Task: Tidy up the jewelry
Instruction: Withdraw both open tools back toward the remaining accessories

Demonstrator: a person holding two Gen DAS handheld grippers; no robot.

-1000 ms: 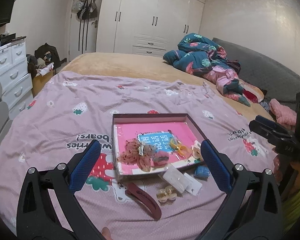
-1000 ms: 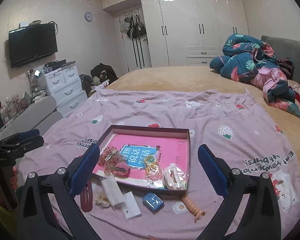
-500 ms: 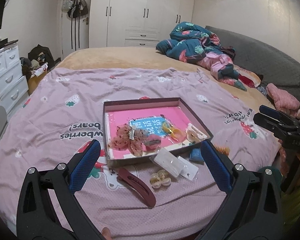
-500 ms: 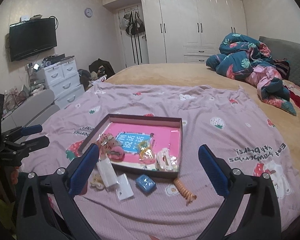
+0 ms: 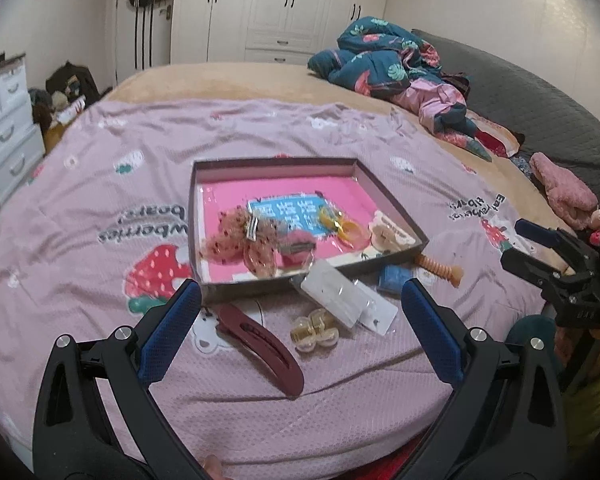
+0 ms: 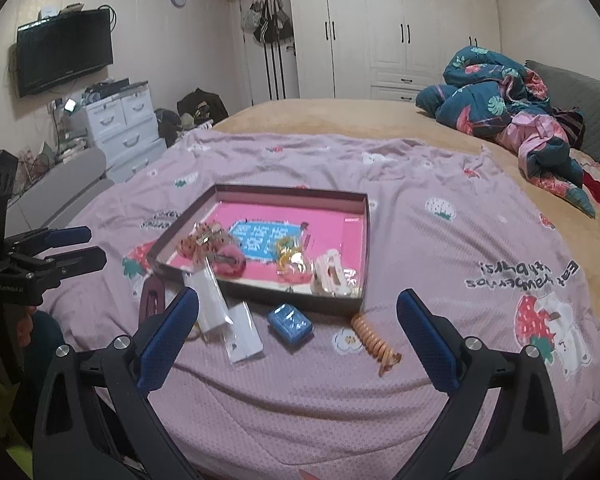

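- Left gripper (image 5: 300,320): jaws apart, empty, low in frame above the maroon hair clip (image 5: 260,338).
- Right gripper (image 6: 298,320): jaws apart, empty, near the blue case (image 6: 290,323).
- Tray (image 5: 388,196) mid-frame on the bed.

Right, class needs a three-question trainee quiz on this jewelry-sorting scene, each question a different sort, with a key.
1. True or false: the dark red hair clip lies inside the box.
2. Multiple choice: the orange spiral hair tie lies (A) in the box, (B) on the bedspread near the box's corner, (C) in a gripper.
3. Fill in: the left gripper and right gripper are both ____ and hold nothing.

Key: 1 false, it lies on the bedspread in front of the box; 2 B; 3 open.
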